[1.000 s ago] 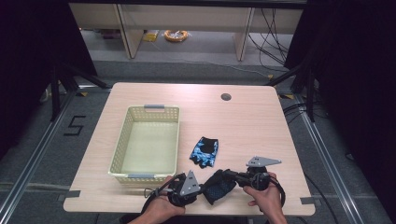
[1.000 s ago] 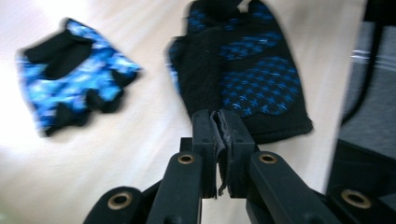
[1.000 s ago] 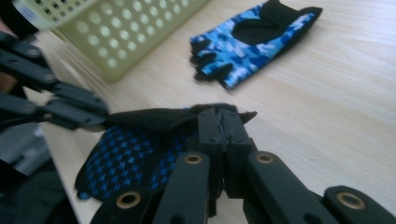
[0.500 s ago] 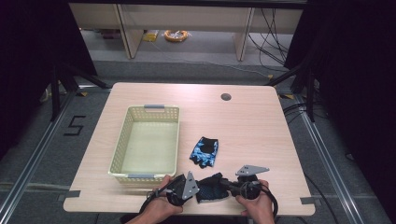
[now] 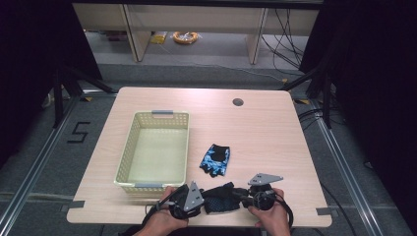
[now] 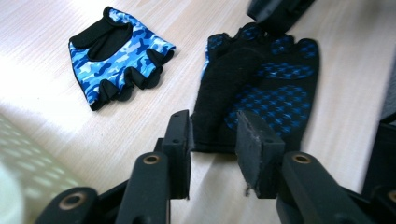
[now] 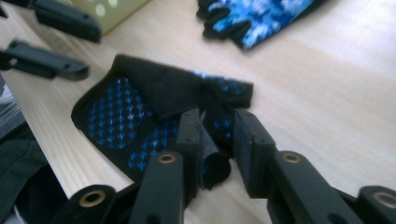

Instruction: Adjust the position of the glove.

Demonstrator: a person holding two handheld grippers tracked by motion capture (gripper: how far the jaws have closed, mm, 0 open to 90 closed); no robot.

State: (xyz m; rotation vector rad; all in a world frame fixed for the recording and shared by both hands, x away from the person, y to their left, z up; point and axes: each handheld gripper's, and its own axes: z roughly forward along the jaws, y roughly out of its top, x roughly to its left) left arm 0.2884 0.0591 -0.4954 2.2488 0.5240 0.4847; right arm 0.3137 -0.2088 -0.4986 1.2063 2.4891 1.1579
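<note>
A black glove with blue dots [image 5: 221,195] lies palm up near the table's front edge, between my two grippers. My left gripper [image 5: 203,199] is at its left end; in the left gripper view the gripper [image 6: 214,140] stands open with the black glove's [image 6: 261,79] cuff edge just between the tips. My right gripper [image 5: 244,196] is at the other end; in the right gripper view this gripper [image 7: 217,135] is open around a curled finger part of the black glove [image 7: 126,121], with a gap on one side. A blue camouflage glove [image 5: 215,160] lies flat farther back.
A pale yellow basket [image 5: 127,152] stands left of the gloves, its near rim close to my left hand. The wooden table [image 5: 265,132] has a round cable hole [image 5: 238,102] at the back. The other gripper's jaws [image 7: 56,60] lie beyond the black glove.
My right gripper has come down and left to the black glove's end. The left gripper has stayed at the glove's other end.
</note>
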